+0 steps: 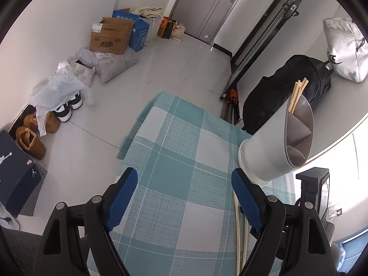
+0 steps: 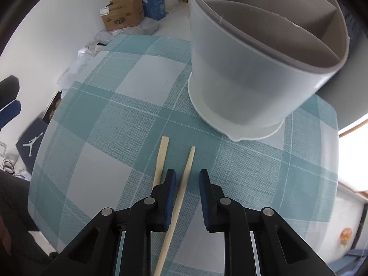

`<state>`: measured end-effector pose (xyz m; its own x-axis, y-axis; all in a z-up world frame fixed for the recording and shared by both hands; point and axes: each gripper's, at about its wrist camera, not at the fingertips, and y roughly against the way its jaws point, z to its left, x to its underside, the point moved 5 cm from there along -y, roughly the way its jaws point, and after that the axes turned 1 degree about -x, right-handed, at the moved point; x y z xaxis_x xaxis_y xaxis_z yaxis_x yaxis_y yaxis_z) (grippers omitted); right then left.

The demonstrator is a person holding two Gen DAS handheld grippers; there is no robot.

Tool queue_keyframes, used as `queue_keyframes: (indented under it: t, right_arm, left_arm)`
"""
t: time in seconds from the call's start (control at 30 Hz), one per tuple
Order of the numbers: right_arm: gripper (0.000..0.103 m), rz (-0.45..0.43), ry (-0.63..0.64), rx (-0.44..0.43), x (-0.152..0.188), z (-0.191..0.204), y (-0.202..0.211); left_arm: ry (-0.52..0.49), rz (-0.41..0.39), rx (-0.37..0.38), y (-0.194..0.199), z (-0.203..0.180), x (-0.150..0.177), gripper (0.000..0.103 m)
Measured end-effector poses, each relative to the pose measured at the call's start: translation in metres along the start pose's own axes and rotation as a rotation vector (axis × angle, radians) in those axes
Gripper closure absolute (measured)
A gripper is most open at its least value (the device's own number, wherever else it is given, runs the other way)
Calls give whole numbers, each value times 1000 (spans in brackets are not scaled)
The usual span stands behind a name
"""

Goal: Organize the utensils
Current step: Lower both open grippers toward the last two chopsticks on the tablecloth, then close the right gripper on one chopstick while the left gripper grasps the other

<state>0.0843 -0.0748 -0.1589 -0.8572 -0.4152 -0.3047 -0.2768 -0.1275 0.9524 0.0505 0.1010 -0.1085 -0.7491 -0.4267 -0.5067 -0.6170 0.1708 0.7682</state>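
Right gripper point(image 2: 187, 184): jaws narrowed, pointing steeply down at the checked tablecloth point(image 2: 128, 124). One chopstick point(image 2: 184, 184) lies between the blue pads point(image 2: 169, 197), close against the left pad; a gap shows on the right-pad side, so no clamp yet. Second chopstick point(image 2: 159, 158) lies just outside the left finger, at about 11 o'clock from the tips. Neither stick is lifted.

Left gripper point(image 1: 184, 184): jaws spread wide, nothing between them, only cloth below. Two chopsticks on the cloth run beside its right finger, partly hidden by it.

Utensil holder point(image 2: 241, 73): white, grey divided insert, upright on the cloth at 1 o'clock from the right gripper, near the chopstick ends but apart. In the left wrist view it point(image 1: 273, 147) stands at 2 o'clock, with several chopsticks point(image 1: 297, 94) standing in its far compartment.

Writing: Jumpman logo on a dark box point(image 2: 32, 146) at 9 o'clock on the floor; cardboard box point(image 1: 110, 36) and blue box point(image 1: 135, 30) at 11 o'clock carry print, not readable.
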Motion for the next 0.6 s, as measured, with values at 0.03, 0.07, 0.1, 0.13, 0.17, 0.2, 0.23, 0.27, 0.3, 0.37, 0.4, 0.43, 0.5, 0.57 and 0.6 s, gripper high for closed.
queue_keyframes:
  t: [0.03, 0.07, 0.1, 0.13, 0.17, 0.2, 0.23, 0.27, 0.3, 0.37, 0.4, 0.43, 0.5, 0.57, 0.6]
  right_arm:
    - [83, 2, -2, 2, -3, -2, 0]
    - [83, 2, -3, 4, -6, -2, -1]
    - [83, 2, -2, 7, -8, -1, -1]
    - [83, 1, -3, 8, -9, -1, -2]
    - [83, 0, -3, 12, -11, -1, -2]
    - [82, -2, -3, 15, -14, 0, -3]
    - [83, -4, -6, 16, -14, 0, -4]
    - [84, -7, -10, 13, -15, 1, -4]
    - [89, -11, -17, -2, -16, 3, -5]
    - [99, -13, -32, -21, -14, 2, -4]
    - [100, -12, -41, -49, -14, 2, -3]
    - [100, -13, -44, -66, -12, 3, -3]
    - [100, -37, -41, -74, -13, 2, 3]
    - [100, -81, -55, -102, -15, 2, 15]
    - [100, -101, -63, -110, -16, 1, 20]
  left_arm:
    - [7, 5, 2, -1, 1, 0, 23]
    - [15, 9, 3, -1, 2, 0, 23]
    - [19, 10, 4, -1, 4, -2, 23]
    - [24, 13, 8, -1, 5, -2, 23]
    - [27, 14, 9, -2, 6, -3, 23]
    - [29, 15, 9, -3, 7, -4, 23]
    - [29, 18, 7, -3, 8, -4, 23]
    - [31, 21, 6, -4, 8, -4, 23]
    - [33, 24, 7, -4, 9, -5, 23]
    - [34, 32, 6, -5, 10, -4, 23]
    - [31, 37, 1, -6, 11, -4, 23]
    - [30, 40, -2, -8, 12, -3, 23]
    - [28, 48, -8, -10, 13, -1, 23]
    - [17, 63, -16, -12, 12, 1, 23]
    - [8, 69, -20, -14, 11, 3, 23]
